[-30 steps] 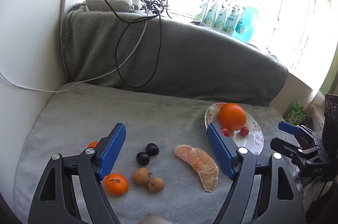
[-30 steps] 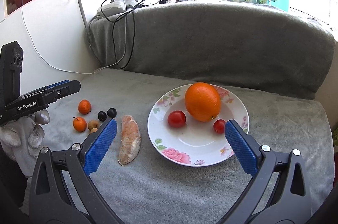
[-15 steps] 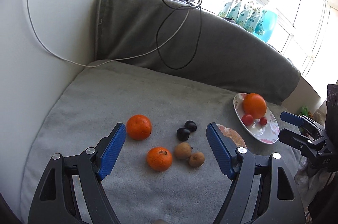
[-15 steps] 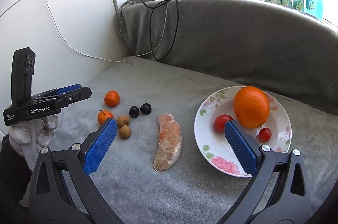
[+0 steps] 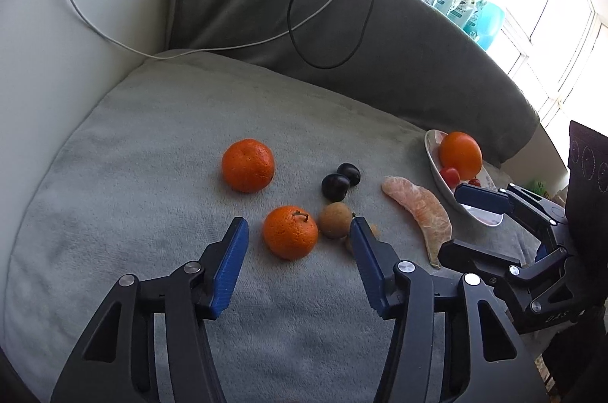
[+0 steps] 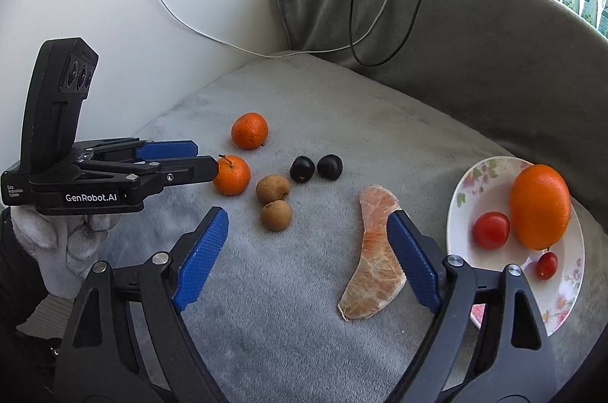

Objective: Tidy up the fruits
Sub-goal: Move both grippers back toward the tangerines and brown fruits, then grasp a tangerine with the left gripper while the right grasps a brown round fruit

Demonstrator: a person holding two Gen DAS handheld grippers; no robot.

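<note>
The floral plate (image 6: 465,186) holds an orange (image 6: 539,207) and seemingly two tomatoes (image 6: 491,230); both hand-held grippers (image 5: 296,247) (image 6: 307,239) gape, narrowing.

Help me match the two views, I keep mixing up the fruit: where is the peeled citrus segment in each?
Left wrist view: the segment lies right of centre, between the brown fruits and the plate.
Right wrist view: the segment lies low and centre-right, partly behind the right gripper's right finger.
Shared landmark: the big orange on the plate.
</note>
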